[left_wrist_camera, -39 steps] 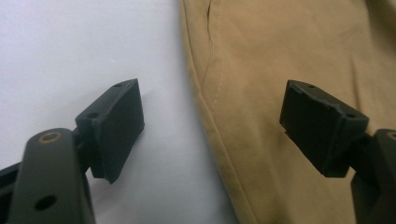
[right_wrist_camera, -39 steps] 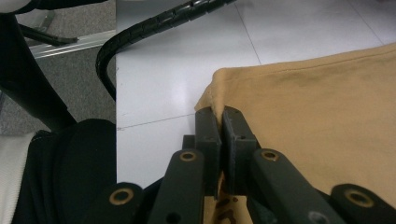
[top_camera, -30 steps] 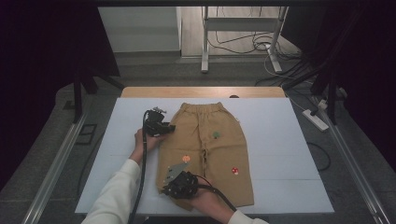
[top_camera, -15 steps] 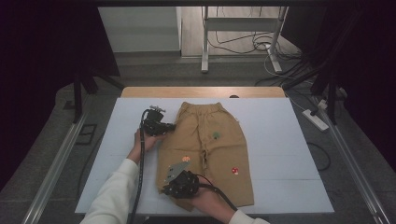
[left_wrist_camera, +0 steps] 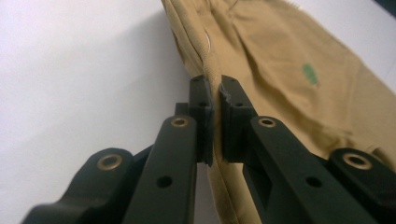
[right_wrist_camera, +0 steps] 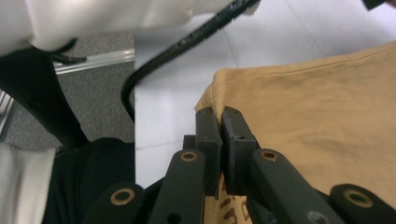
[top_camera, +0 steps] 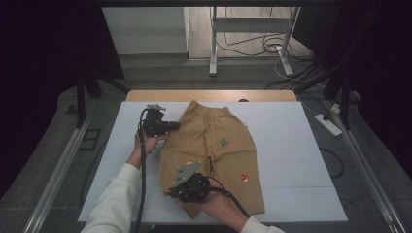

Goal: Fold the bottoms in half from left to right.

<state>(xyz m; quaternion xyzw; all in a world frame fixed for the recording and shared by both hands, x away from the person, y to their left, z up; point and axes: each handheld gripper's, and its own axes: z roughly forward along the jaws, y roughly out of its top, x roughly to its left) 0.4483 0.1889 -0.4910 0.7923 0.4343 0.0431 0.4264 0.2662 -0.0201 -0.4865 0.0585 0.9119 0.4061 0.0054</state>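
Pants (top_camera: pixel 214 153) lay flat on the white table (top_camera: pixel 301 160); left gripper (left_wrist_camera: pixel 214 88) had just clamped their side seam, right gripper (right_wrist_camera: pixel 219 116) pinched the hem corner.

**Black two-jaw tools, white sleeves, ribbed cables**

The person wears long white sleeves (top_camera: pixel 114 201) that enter the high view from six o'clock. Each hand carries a matte black plastic tool. The left tool (top_camera: pixel 171 126) trails a black cable toward six o'clock along the sleeve. The right tool (top_camera: pixel 176 190) bears a grey three-cornered plate (top_camera: pixel 185 171) at its twelve o'clock side, and a black cable runs off toward four o'clock. Up close, the left tool (left_wrist_camera: pixel 214 100) has flat black link arms with brass-coloured rivets and small screw holes, and blocky pads (left_wrist_camera: pixel 201 100). The right tool (right_wrist_camera: pixel 218 123) looks alike; a ribbed black cable (right_wrist_camera: pixel 196 39) crosses at eleven o'clock.
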